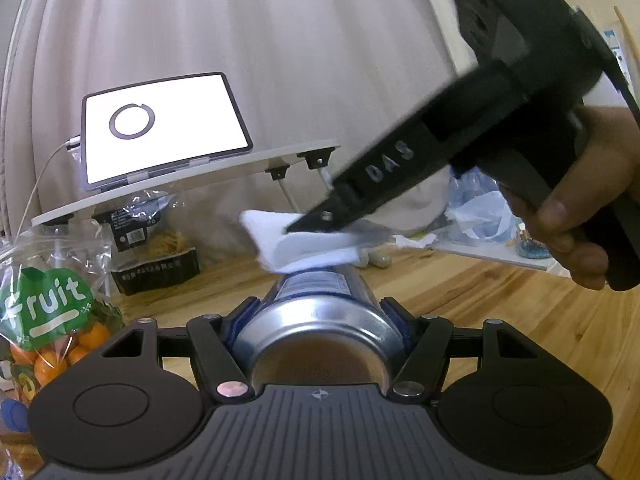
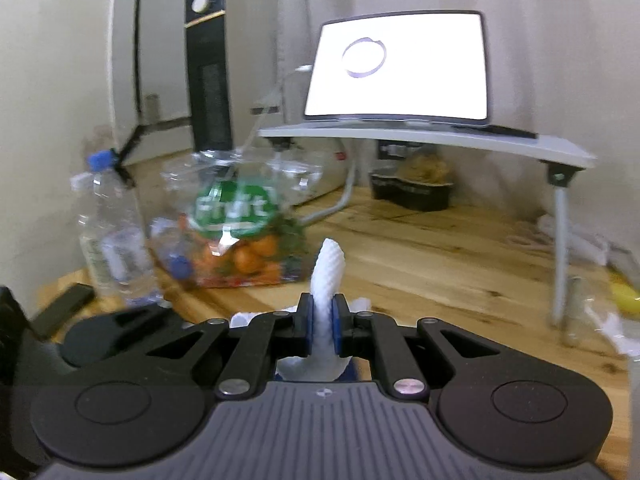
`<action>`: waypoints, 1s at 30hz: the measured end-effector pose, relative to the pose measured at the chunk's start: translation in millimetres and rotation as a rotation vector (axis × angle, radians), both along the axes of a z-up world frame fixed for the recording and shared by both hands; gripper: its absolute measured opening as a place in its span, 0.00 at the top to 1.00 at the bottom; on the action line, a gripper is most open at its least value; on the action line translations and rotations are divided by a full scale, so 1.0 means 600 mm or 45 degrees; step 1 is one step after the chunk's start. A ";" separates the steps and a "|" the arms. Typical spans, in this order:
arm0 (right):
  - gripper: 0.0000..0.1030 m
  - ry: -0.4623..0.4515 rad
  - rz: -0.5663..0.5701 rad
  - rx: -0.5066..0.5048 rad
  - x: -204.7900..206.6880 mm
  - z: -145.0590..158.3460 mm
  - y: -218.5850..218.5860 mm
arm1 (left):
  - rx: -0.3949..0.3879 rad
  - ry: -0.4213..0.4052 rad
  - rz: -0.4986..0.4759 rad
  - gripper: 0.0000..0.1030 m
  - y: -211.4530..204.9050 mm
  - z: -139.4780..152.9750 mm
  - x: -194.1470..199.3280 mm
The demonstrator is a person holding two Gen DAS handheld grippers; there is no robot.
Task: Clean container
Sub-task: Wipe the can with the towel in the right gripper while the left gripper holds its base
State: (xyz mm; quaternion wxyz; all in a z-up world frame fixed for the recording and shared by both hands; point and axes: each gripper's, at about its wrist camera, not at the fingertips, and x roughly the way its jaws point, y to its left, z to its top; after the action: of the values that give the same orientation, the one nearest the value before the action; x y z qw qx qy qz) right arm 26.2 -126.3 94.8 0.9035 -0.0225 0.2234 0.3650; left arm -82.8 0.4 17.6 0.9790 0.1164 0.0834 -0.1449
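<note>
My left gripper (image 1: 318,312) is shut on a blue and silver metal can (image 1: 320,320), held lying along the fingers with its base toward the camera. My right gripper (image 1: 316,226) comes in from the upper right, shut on a folded white cloth (image 1: 288,244) that rests on the far end of the can. In the right wrist view the right gripper (image 2: 323,320) pinches the white cloth (image 2: 328,280) between its blue pads, the cloth sticking up past the fingertips. The can is hidden in that view.
A wooden table (image 2: 420,248) carries a bag of oranges marked "fruit" (image 2: 236,232), a clear water bottle (image 2: 108,224), a small white stand (image 2: 440,136) with a lit tablet (image 2: 400,64), a dark snack box (image 2: 412,184) under it, and plastic bags (image 1: 480,212).
</note>
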 end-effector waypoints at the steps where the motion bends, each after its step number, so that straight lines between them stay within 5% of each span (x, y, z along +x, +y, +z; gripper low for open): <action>1: 0.88 0.011 0.004 0.008 -0.001 -0.003 -0.004 | -0.004 0.002 0.001 0.35 0.001 0.000 0.000; 15: 0.86 0.165 0.162 0.192 -0.062 -0.001 -0.024 | 0.017 0.026 -0.005 0.36 -0.004 -0.001 0.005; 23: 0.86 0.201 0.144 0.228 -0.056 -0.009 -0.032 | 0.040 0.308 -0.005 0.37 0.010 -0.009 0.017; 30: 0.86 0.205 -0.028 0.305 -0.028 -0.020 -0.079 | 0.072 0.367 0.077 0.35 0.010 -0.011 0.027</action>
State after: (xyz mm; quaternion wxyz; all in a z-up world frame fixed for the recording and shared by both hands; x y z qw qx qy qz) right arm 9.6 -173.8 82.6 0.8829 0.1173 0.2502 0.3795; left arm -66.4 6.4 10.7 0.9572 0.1195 0.2305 -0.1283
